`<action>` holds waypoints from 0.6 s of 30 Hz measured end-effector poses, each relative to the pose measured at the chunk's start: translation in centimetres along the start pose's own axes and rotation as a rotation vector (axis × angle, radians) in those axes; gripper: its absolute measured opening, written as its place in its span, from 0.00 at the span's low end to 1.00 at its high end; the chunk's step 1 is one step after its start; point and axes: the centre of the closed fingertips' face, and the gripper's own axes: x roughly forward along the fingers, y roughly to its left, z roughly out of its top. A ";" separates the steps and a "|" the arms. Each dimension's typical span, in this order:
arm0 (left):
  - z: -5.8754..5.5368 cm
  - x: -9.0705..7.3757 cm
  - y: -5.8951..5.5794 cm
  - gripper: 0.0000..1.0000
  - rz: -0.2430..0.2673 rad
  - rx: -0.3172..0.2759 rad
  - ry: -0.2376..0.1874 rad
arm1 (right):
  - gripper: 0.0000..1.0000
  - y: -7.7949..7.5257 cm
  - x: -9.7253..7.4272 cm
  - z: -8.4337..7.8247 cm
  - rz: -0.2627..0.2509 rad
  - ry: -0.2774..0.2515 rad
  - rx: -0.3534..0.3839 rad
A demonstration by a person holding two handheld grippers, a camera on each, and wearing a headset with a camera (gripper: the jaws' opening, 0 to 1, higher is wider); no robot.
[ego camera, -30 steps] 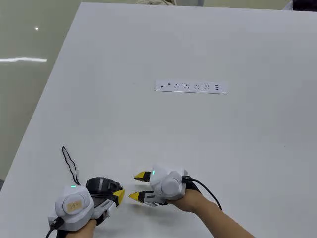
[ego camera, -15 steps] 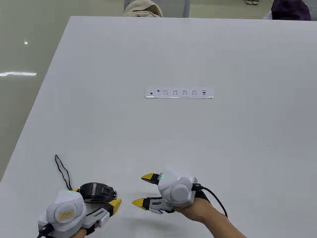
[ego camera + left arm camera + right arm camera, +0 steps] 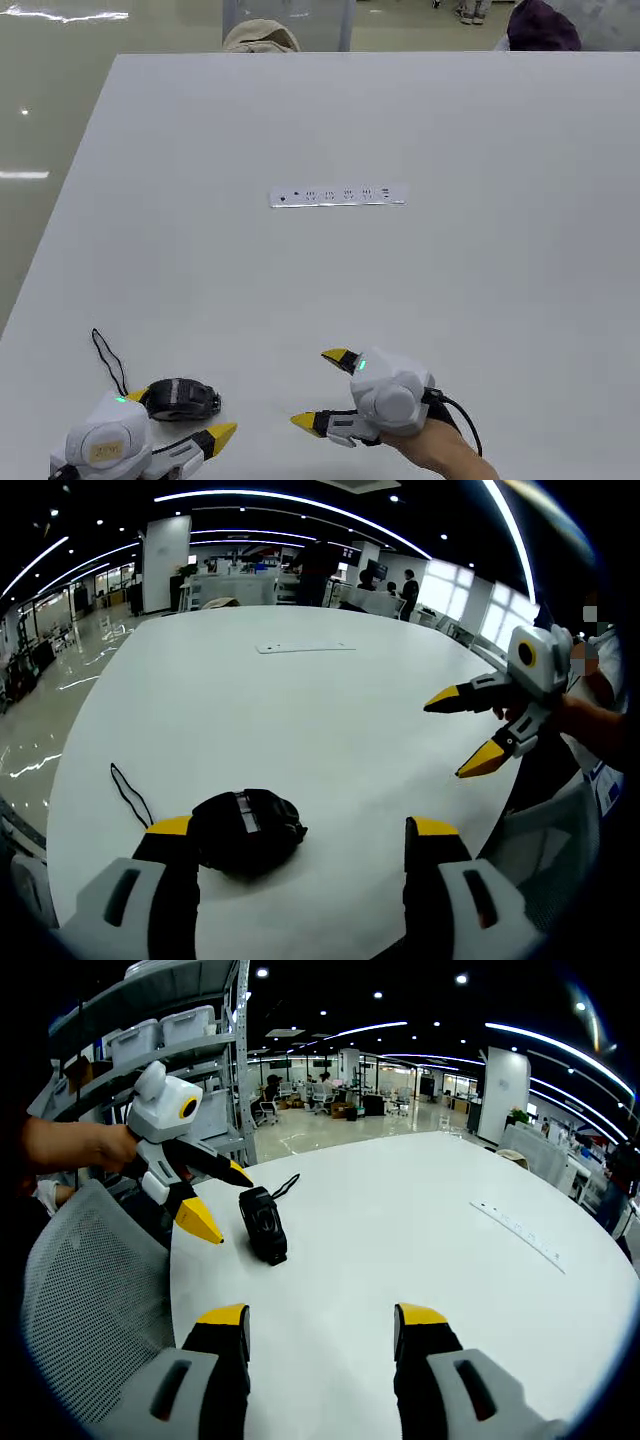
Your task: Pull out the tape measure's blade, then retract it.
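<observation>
A black tape measure [image 3: 180, 398] lies at 7 o'clock in the head view, close to the near edge of a white desk [image 3: 450, 150], with its blade wound in. The left tool [image 3: 181, 412] straddles it with jaws wide apart and grips nothing. In the left gripper view the case sits just beside the jaw at 9 o'clock, and contact cannot be confirmed. The right tool [image 3: 319, 388] hovers at 3 o'clock of the case, a short gap away, its 2 yellow-tipped jaws also spread and empty.

The case is small, rounded and dark, with a paler grey panel on its upper face. A thin black cord [image 3: 108, 355] loops away toward 11 o'clock. The blade's mouth and end hook are too small to make out.

The case looks rigid and probably dense for its size, so a firm squeeze should not harm it. On this smooth desk it may skate away from a one-sided push. The likely sound hold is the left tool across the case's 2 broad flanks, clear of the cord. The right tool would then pinch the hook at the blade's tip. The blade should be thin, springy steel that snaps back hard, so an easy, guided return seems wise.
</observation>
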 end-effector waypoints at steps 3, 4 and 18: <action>0.2 -0.3 -0.3 0.85 -0.026 0.015 -0.011 | 0.61 -0.6 -1.2 -0.6 -0.036 0.012 0.024; 0.3 -0.5 -0.4 0.85 -0.038 0.021 -0.017 | 0.62 -0.7 -1.7 -0.7 -0.045 0.012 0.025; 0.2 -3.7 -0.5 0.96 -0.090 0.050 -0.042 | 0.72 -1.7 -7.1 -1.9 -0.153 -0.005 0.102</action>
